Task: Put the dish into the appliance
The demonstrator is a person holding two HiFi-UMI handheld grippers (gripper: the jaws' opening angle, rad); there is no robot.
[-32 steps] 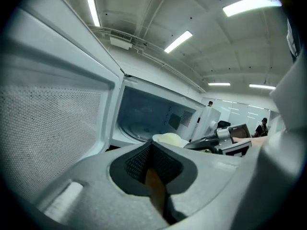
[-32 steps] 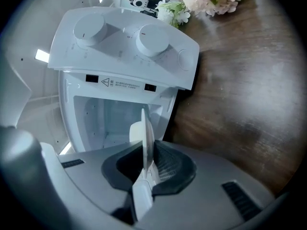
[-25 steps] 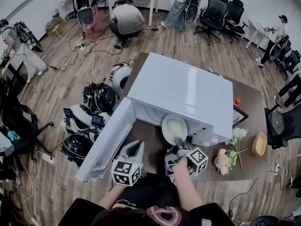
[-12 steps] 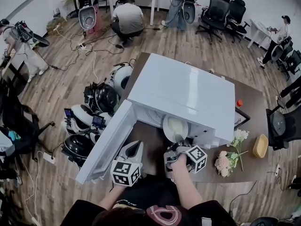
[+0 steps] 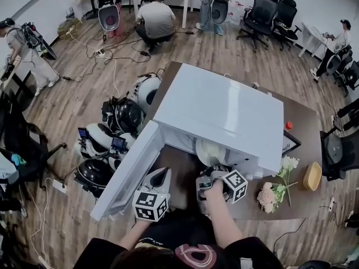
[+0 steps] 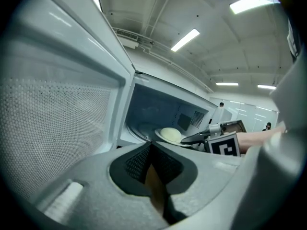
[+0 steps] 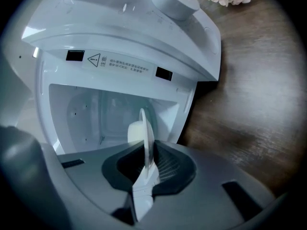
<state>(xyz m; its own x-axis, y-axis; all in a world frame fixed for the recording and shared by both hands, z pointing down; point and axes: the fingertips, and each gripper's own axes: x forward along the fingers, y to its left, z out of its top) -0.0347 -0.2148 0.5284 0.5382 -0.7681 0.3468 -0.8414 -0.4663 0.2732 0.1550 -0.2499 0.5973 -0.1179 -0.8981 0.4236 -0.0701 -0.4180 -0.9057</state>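
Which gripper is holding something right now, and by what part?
The right gripper pinches the dish by its near rim, at the microwave's mouth; the left gripper is shut and empty.

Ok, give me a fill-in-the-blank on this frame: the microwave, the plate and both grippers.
1. The door of the microwave stands ____.
2. The right gripper is shut on the rim of the plate, which is partly ____ the microwave.
3. The left gripper is shut and holds ____.
4. In the head view the flowers lie on the table to the microwave's ____.
Missing words: open; inside; nothing; right.
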